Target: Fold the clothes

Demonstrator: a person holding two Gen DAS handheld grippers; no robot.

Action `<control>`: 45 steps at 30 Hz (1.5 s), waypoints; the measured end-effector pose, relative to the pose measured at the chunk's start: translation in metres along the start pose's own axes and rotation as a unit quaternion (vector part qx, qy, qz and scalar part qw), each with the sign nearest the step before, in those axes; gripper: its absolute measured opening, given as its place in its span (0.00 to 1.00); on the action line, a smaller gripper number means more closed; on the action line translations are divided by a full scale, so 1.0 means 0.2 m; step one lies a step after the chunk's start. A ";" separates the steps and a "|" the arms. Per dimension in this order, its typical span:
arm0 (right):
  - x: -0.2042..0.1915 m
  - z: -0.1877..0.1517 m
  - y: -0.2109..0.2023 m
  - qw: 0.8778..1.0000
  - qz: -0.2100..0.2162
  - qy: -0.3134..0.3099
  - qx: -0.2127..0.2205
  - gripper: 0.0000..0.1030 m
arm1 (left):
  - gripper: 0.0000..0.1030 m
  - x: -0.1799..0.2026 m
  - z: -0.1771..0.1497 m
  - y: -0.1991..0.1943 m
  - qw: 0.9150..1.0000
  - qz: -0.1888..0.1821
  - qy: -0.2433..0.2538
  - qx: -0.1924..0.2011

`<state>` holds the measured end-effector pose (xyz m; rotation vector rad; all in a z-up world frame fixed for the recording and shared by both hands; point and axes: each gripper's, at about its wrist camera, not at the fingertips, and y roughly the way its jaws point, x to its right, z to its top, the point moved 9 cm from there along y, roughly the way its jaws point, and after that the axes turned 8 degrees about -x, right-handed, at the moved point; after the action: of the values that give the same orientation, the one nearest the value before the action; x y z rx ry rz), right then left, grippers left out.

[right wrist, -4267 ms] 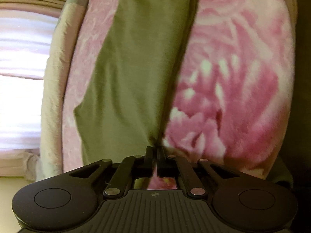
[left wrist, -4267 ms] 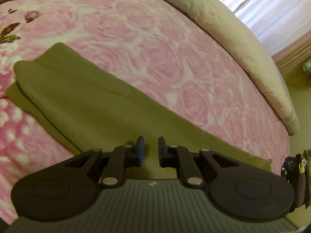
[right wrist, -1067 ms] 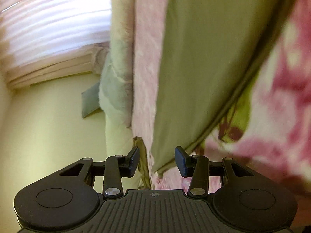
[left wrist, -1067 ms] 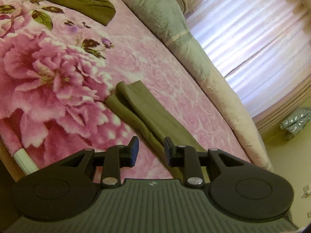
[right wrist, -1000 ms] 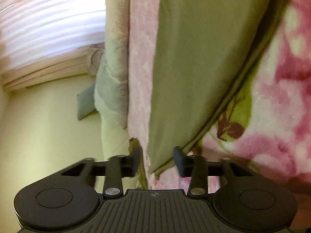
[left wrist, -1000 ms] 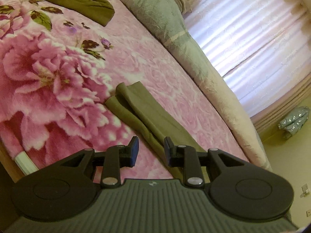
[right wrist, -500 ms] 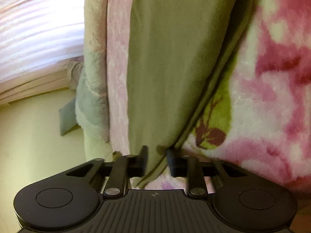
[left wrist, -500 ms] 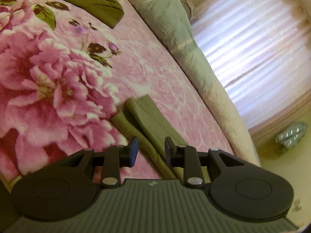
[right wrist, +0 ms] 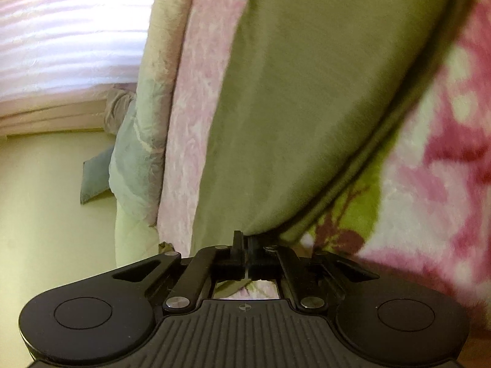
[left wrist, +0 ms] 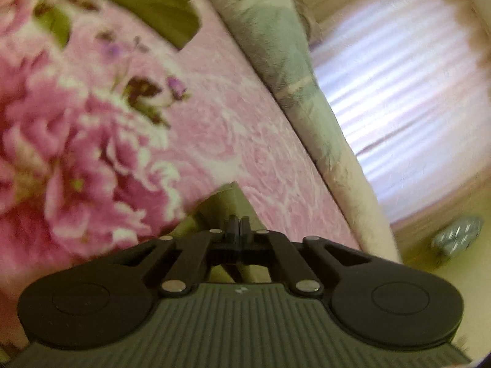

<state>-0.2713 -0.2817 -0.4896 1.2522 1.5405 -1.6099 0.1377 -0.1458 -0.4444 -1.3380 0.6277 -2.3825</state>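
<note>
An olive green garment lies folded in a long strip on a pink flowered blanket point(left wrist: 214, 135). In the left wrist view only its end point(left wrist: 225, 201) shows, just ahead of my left gripper point(left wrist: 237, 224), which is shut on that end. In the right wrist view the olive garment point(right wrist: 300, 98) fills the middle of the frame and runs away from me. My right gripper point(right wrist: 244, 239) is shut on its near corner, where two layers meet.
A second olive garment point(left wrist: 147, 3) lies bunched at the far end of the blanket. A pale quilt point(left wrist: 307, 98) runs along the bed's far side, with a striped curtain point(left wrist: 399, 98) behind it. A grey cushion point(right wrist: 95, 178) lies on the yellow floor.
Both grippers have gone from open to shut on the olive garment's ends. The left one moved forward along the strip to its end; the right one rolled slightly and stayed in place.
</note>
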 end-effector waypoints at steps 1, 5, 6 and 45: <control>-0.01 -0.01 -0.01 1.000 -0.002 -0.009 0.000 0.00 | 0.00 0.01 0.01 -0.04 1.000 0.003 0.021 0.014; -0.01 -0.04 -0.02 0.999 -0.015 -0.030 -0.005 0.00 | 0.00 -0.08 -0.01 -0.11 0.999 0.016 0.032 0.026; 0.00 -0.04 -0.01 0.999 -0.019 -0.029 -0.006 0.00 | 0.00 -0.11 -0.03 -0.11 0.999 0.019 0.031 0.018; -0.20 -0.16 -0.18 0.934 -0.195 -0.296 0.054 0.45 | 0.05 0.23 -0.24 -0.08 0.986 0.023 0.164 0.000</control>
<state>-0.2799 -0.2534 -0.4356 0.4323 1.3600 -2.0979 0.0725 -0.1453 -0.4248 -0.9235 0.7367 -2.5865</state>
